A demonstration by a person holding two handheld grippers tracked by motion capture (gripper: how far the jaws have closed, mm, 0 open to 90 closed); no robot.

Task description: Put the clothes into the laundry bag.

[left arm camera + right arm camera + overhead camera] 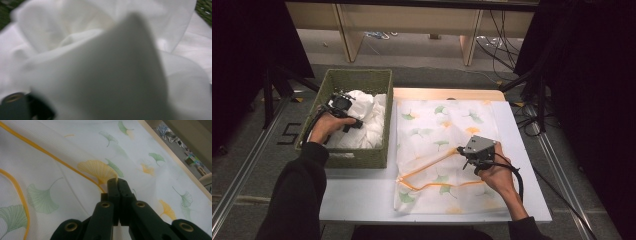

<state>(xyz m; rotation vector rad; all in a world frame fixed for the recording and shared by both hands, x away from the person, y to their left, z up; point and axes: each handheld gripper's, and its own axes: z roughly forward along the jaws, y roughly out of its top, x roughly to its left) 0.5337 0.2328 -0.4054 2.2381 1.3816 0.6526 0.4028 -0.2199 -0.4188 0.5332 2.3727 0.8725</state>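
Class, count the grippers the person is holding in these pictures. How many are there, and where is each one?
2. The left gripper is over the white cloth in the green basket; the right gripper pinches the leaf-print cloth.

quick count: one basket [357, 156], green and woven, with a pile of white cloth [368, 120] in it. can't tell how many pieces that pile is, it all bunches together. one printed cloth [432, 131] on the one table [362, 195], leaf pattern with an orange edge. two grippers: left gripper [343, 107] and right gripper [466, 152]. two hands holding them, one each. two wooden legs [348, 35] at the back.
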